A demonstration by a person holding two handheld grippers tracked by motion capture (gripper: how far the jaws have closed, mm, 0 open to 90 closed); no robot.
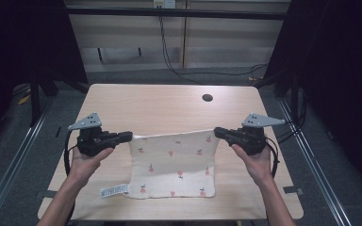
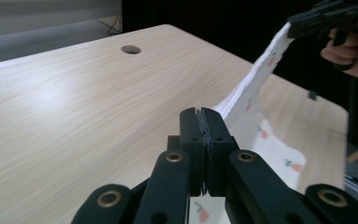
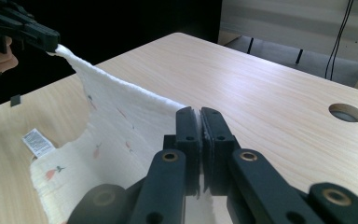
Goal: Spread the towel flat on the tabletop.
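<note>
Above the tabletop (image 1: 169,103), left tongs (image 1: 128,136) and right tongs (image 1: 218,132) each pinch a far corner of the fruit-print cloth (image 1: 174,165). Keep that edge taut and level while folding toward the near hem.

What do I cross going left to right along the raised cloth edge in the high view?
Left gripper → cloth, its far edge held up between both grippers → right gripper. Both are shut on the cloth's far corners.
</note>
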